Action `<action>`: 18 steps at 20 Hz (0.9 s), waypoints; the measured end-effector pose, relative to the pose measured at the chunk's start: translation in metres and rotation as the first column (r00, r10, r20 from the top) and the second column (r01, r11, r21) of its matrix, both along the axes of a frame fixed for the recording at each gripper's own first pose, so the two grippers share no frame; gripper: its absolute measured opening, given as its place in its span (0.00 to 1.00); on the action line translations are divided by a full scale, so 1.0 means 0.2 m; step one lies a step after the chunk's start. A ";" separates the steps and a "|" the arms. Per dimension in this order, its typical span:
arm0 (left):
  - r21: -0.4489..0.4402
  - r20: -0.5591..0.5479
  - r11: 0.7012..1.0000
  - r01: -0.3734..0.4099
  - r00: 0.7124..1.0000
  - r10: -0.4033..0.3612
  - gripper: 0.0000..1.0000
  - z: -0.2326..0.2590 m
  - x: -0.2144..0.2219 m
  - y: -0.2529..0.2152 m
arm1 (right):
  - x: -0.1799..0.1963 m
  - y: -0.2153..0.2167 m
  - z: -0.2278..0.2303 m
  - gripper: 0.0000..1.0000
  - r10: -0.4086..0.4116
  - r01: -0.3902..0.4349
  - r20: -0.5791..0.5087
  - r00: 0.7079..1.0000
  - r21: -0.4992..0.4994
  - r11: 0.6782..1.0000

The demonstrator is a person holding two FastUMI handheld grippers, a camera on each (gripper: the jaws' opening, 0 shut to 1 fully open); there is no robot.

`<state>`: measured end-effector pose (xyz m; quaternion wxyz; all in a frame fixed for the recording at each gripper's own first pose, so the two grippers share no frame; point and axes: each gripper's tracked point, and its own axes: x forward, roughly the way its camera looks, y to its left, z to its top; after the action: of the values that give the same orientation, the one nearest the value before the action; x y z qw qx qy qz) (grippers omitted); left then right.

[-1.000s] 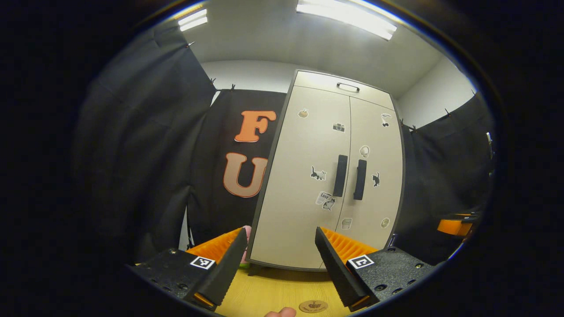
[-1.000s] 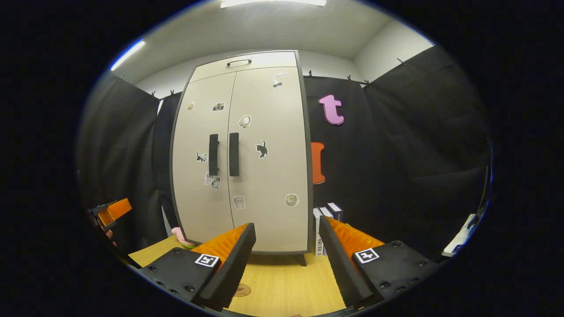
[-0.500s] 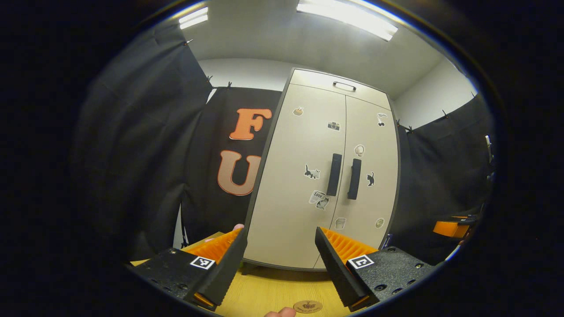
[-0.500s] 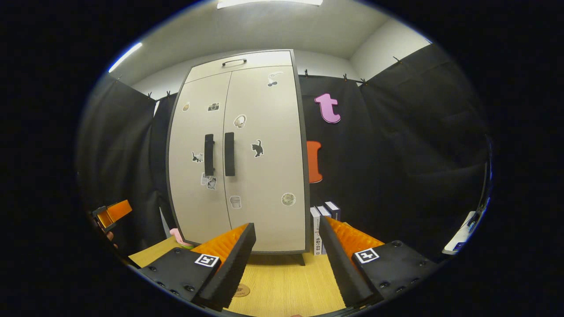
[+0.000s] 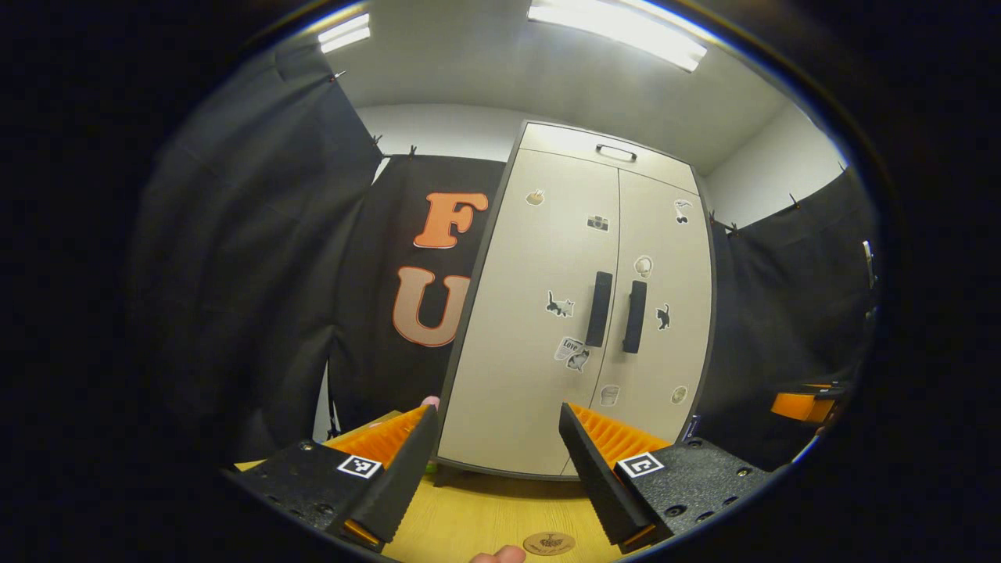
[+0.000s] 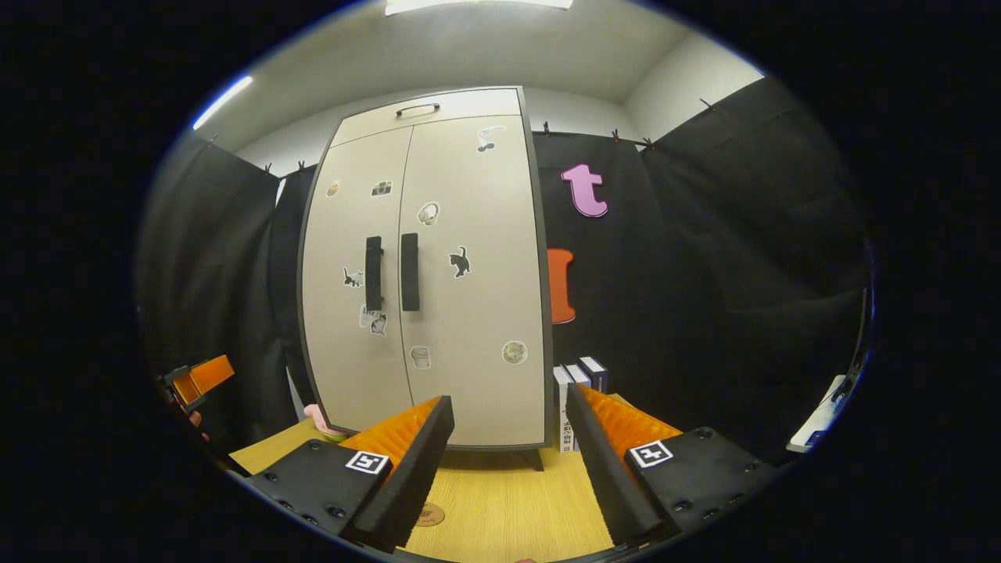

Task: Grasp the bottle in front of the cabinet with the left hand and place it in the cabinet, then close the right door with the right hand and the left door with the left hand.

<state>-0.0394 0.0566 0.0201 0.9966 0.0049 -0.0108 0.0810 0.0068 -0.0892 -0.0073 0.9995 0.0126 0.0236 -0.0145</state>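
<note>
- 2 doors are sitting shut on the cabinet: the left door and the right door are meeting flush at the middle seam, each with a dark vertical handle beside that seam.
- The bottle is not showing anywhere in front of the cabinet, and with the doors shut I cannot tell whether it is inside.
- The left gripper is hovering over the table, pointing at the lower part of the left door; its fingers are standing wide apart and gripping nothing.
- The right gripper is hovering over the same table, pointing at the cabinet's lower right part; its fingers are also spread wide and holding nothing.
- Stickers are dotting both doors, among them 2 cat shapes near the handles.
- A pink thing is peeking out beside the cabinet's left foot in the right gripper view.
- Some boxes are standing upright just right of the cabinet.
- A round token is lying on the table near the left gripper, with a fingertip showing just beside it.
</note>
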 end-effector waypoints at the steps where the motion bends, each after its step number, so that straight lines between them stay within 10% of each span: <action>1: 0.000 -0.001 1.000 -0.001 1.000 0.001 0.94 0.00 -0.01 0.00 | 0.00 0.00 0.00 0.95 0.000 0.000 0.001 1.000 0.000 1.000; 18: 0.021 0.000 1.000 0.021 1.000 -0.021 0.94 0.01 -0.04 -0.06 | -0.07 -0.03 -0.02 0.95 -0.011 0.012 -0.011 1.000 0.020 1.000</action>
<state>-0.0483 0.0439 0.0229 0.9973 0.0151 -0.0117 0.0703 -0.0066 -0.0959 -0.0122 0.9991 0.0225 0.0292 -0.0201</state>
